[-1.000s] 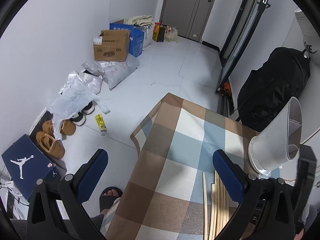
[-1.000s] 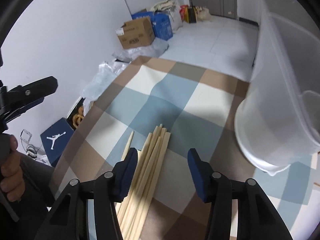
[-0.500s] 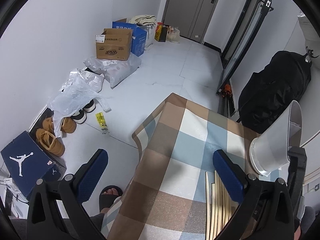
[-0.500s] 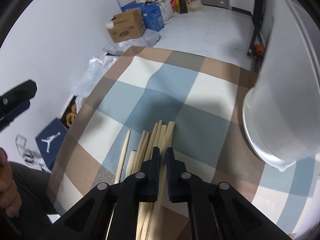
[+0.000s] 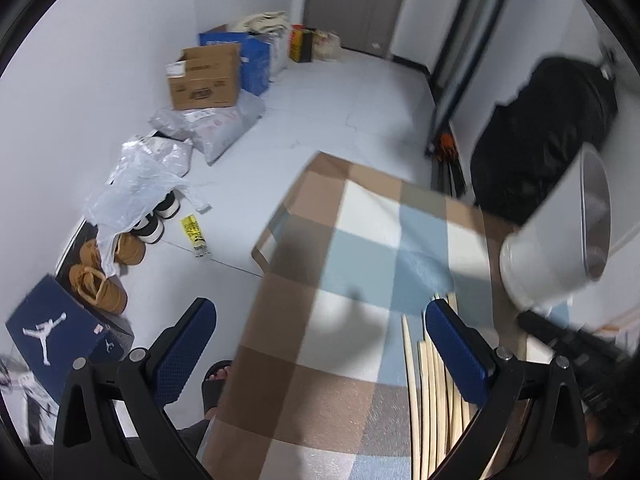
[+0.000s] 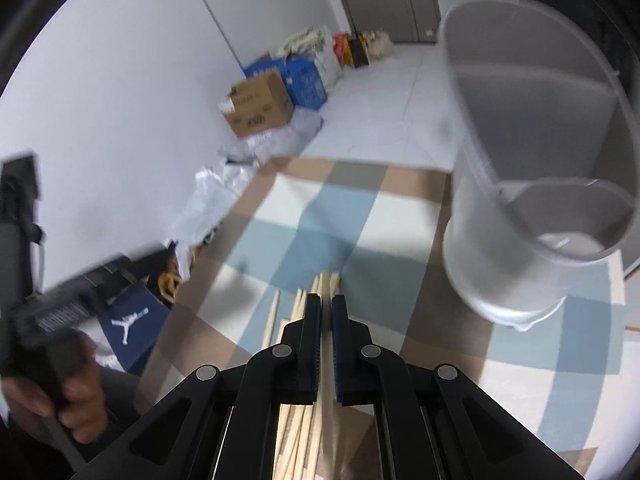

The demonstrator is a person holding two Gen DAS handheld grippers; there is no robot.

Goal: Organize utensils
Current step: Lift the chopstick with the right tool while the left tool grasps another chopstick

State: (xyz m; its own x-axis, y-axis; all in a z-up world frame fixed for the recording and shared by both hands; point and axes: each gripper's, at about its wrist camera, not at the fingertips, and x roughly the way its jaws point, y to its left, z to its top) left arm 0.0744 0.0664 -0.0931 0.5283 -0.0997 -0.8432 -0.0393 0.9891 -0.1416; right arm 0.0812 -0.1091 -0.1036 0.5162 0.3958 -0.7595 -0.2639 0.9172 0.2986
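Left gripper (image 5: 320,344): spread wide, holding nothing, poised over the checked surface (image 5: 348,280) beside the chopsticks (image 5: 430,376).
Right gripper (image 6: 326,312): pressed nearly together, pinching one chopstick (image 6: 326,364) from the loose heap on the surface.
White holder (image 6: 532,184): upright at far right, divided inside, well apart from the heap.
Risks: the thin pinch near one end may let the stick pivot or slip; neighbouring sticks may drag along and scatter; a tilted stick could strike the holder's rim and tip it.

The right gripper (image 6: 326,312) pinched one chopstick (image 6: 327,364) at lower centre; a white holder (image 6: 532,216) stood upper right.
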